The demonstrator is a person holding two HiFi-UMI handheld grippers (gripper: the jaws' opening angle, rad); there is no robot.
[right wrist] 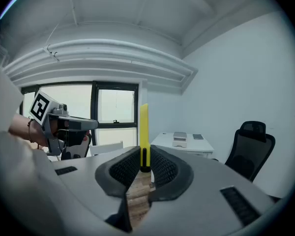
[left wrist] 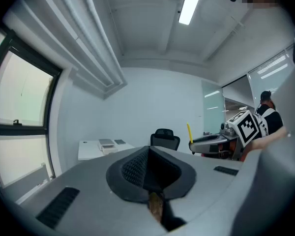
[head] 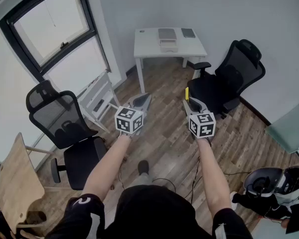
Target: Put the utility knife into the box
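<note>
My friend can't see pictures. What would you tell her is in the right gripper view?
The right gripper pinches a yellow utility knife between its two dark jaws, and the knife sticks straight up in the middle of the picture. Behind it stand a white table and, to the right, a black office chair. The left gripper shows at the left, in front of a window.

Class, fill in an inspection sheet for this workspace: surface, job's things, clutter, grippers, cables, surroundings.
Surface: white table across the room.
Job's things: yellow utility knife upright in the right gripper; small white box on the table.
Clutter: two flat grey items beside the box.
Grippers: right gripper shut on the knife; left gripper shut, empty.
Cables: thin dark cable on the wood floor by the person's feet.
Surroundings: two black office chairs, wooden chair, window.
</note>
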